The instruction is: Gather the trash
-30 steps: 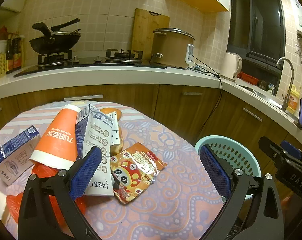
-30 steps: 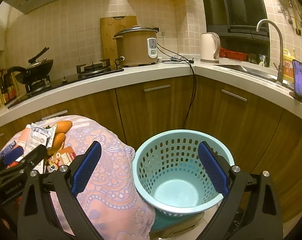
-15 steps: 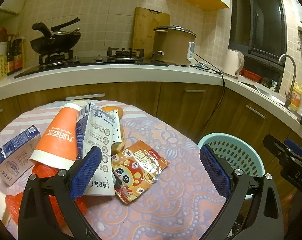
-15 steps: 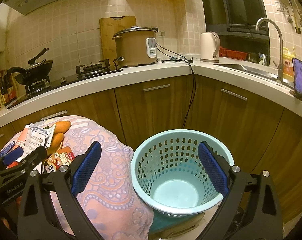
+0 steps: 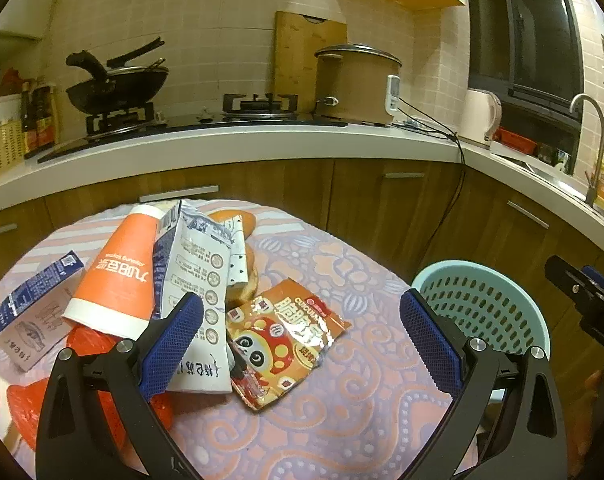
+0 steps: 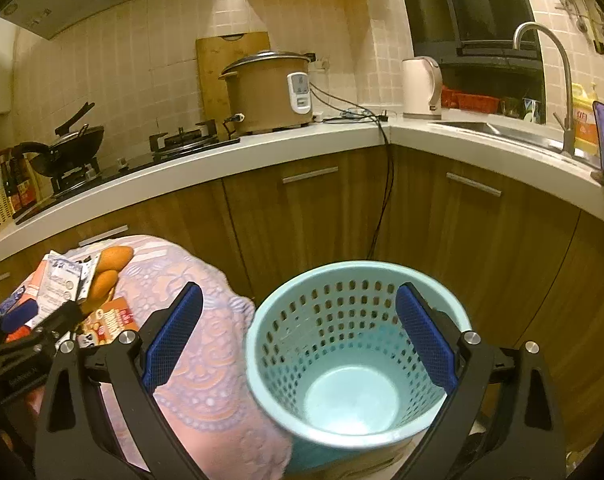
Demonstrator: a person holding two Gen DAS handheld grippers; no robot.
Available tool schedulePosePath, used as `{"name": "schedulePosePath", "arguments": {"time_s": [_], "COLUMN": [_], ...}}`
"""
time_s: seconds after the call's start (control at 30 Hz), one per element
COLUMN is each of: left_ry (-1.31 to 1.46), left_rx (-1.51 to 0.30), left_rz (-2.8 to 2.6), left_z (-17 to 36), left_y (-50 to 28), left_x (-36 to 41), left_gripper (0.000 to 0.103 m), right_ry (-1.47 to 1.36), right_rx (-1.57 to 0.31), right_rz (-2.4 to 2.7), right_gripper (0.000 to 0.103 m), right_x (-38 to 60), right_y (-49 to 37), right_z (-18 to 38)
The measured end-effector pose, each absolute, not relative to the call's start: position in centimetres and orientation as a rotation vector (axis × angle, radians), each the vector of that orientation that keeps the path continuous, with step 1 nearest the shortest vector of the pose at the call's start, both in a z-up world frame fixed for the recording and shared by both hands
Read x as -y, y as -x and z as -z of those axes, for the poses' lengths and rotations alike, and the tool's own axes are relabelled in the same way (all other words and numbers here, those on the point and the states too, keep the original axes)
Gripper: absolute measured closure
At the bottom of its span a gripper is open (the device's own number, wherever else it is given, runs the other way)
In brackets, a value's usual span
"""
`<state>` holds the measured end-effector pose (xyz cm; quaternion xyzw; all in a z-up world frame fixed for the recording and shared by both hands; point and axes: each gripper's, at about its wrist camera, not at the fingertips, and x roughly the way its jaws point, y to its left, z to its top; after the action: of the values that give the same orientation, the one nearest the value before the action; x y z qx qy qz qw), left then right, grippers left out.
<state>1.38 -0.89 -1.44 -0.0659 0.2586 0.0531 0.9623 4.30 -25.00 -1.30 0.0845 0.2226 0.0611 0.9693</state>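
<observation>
Orange snack wrapper (image 5: 286, 336) nearest, teal basket (image 6: 354, 344) empty on the floor to the right
Left hand-held gripper (image 5: 302, 344) hovers released over the tabletop (image 5: 362, 420); right hand-held gripper (image 6: 298, 340) released above the basket. Best to pinch the wrapper's near edge, clear of the milk carton (image 5: 194, 276) and orange cup (image 5: 114, 276) beyond

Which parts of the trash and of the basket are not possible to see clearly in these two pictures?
- Red plastic wrapper, left wrist view: mostly under the orange paper cup and behind the left gripper.
- Orange bread rolls, left wrist view: largely covered by the white milk carton.
- Light blue perforated basket, right wrist view: base and outer bottom hidden behind the right gripper.
</observation>
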Motion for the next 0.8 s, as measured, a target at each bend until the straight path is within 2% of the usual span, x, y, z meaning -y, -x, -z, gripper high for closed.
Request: {"name": "schedulePosePath", "arguments": {"time_s": [0.8], "left_ry": [0.074], "left_rx": [-0.532], "left_rz": [-0.170], "left_z": [-0.7], "left_y": [-2.8], "left_x": [2.8], "left_gripper": [0.007], "right_ry": [-0.128], "right_rx": [-0.390], "right_rz": [-0.133], "right_gripper": [0.011], "right_x": [27.7], "right_y": [-5.2], "right_z": [1.2]}}
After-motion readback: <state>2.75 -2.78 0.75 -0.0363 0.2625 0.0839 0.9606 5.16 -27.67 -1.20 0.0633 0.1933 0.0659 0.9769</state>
